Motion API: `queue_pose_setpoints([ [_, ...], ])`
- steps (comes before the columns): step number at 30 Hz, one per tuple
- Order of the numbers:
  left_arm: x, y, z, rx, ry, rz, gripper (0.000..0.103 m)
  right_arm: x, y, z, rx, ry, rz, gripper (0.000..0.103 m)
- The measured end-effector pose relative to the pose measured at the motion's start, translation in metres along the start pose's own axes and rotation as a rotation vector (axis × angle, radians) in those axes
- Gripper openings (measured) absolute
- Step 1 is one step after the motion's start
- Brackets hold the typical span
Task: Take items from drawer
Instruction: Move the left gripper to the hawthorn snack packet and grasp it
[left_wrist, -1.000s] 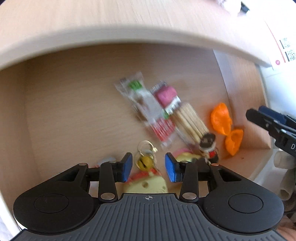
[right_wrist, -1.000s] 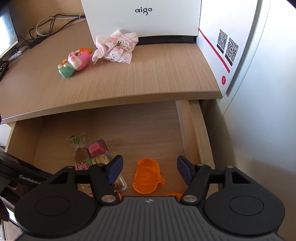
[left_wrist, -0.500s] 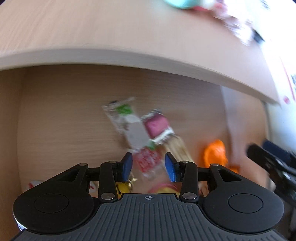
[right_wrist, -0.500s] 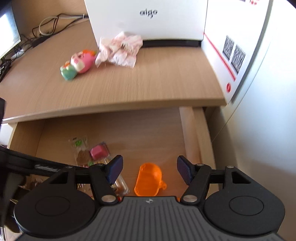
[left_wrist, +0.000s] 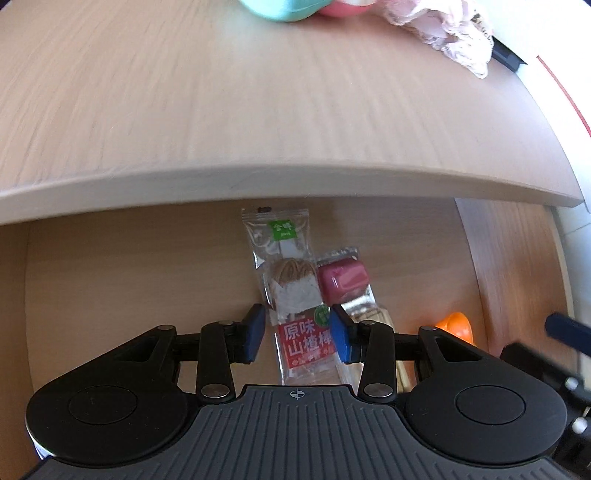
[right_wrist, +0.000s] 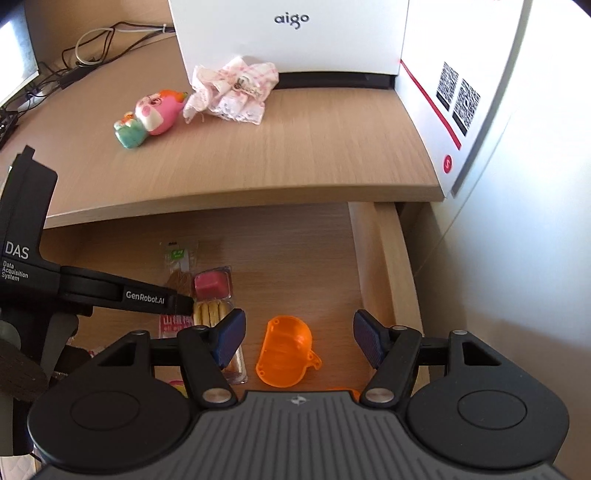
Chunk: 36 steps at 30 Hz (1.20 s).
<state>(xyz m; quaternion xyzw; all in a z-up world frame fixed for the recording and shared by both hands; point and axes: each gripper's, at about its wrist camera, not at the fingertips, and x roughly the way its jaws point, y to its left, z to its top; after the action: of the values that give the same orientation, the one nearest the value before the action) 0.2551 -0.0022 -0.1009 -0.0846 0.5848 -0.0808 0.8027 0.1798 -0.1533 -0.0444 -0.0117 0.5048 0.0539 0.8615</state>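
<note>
The open wooden drawer (right_wrist: 391, 273) holds a long clear snack packet with a green tag and red label (left_wrist: 291, 295), a pink wrapped candy (left_wrist: 343, 282), a biscuit pack (right_wrist: 212, 314) and an orange plastic shell (right_wrist: 286, 354). My left gripper (left_wrist: 297, 338) hangs open above the red-labelled end of the snack packet, with nothing between its fingers. My right gripper (right_wrist: 299, 338) is open wide above the orange plastic shell and not touching it. In the right wrist view the left gripper (right_wrist: 110, 290) reaches in from the left over the packets.
The desk top (right_wrist: 295, 155) overhangs the drawer's back. On it lie a pink and green toy (right_wrist: 155, 118) and a frilly pink cloth (right_wrist: 232, 92), in front of a white box (right_wrist: 288, 33). Cables (right_wrist: 92, 40) lie far left. A white wall stands on the right.
My left gripper has lifted away from the yellow keychain items at the drawer's front and now faces the packets and desk top. It is still open. The right gripper has barely shifted.
</note>
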Motion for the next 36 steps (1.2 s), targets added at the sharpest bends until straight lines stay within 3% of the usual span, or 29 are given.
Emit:
queue_pose_setpoints([
  [10, -0.007, -0.003, -0.007, 0.011, -0.058, 0.017, 0.037, 0.01, -0.001, -0.011, -0.014, 0.019, -0.015, 0.065],
  [15, -0.007, 0.014, 0.003, 0.054, -0.064, -0.033, 0.033, 0.005, 0.002, -0.016, -0.016, 0.017, -0.019, 0.065],
  [16, -0.01, 0.023, 0.006, 0.05, -0.053, -0.041, 0.031, 0.006, 0.002, -0.016, -0.016, 0.017, -0.019, 0.065],
  [17, -0.016, 0.03, 0.002, 0.035, -0.047, -0.045, 0.017, 0.005, 0.002, -0.016, -0.015, 0.016, -0.016, 0.065],
  [18, -0.023, 0.036, -0.003, 0.023, -0.042, -0.049, 0.01, 0.005, 0.002, -0.016, -0.013, 0.016, -0.013, 0.065],
  [19, -0.028, 0.041, -0.005, 0.018, -0.036, -0.06, 0.009, 0.006, 0.002, -0.016, -0.011, 0.017, -0.009, 0.065],
  [24, -0.048, 0.047, -0.021, 0.072, -0.053, -0.056, 0.009, 0.005, 0.004, -0.014, -0.005, 0.027, 0.027, 0.065],
  [27, -0.054, 0.051, -0.016, 0.037, -0.093, -0.128, 0.01, 0.011, 0.008, -0.01, -0.011, 0.036, 0.034, 0.065],
  [29, -0.04, 0.034, -0.006, 0.03, -0.084, -0.146, 0.015, 0.013, 0.012, -0.007, -0.021, 0.036, 0.037, 0.065],
  [33, -0.042, 0.019, 0.0, 0.092, -0.185, -0.022, 0.016, 0.016, 0.017, -0.009, -0.057, 0.014, 0.028, 0.065],
  [36, -0.036, 0.016, 0.003, 0.074, -0.194, -0.015, 0.016, 0.021, 0.016, -0.014, -0.082, -0.023, -0.042, 0.065],
])
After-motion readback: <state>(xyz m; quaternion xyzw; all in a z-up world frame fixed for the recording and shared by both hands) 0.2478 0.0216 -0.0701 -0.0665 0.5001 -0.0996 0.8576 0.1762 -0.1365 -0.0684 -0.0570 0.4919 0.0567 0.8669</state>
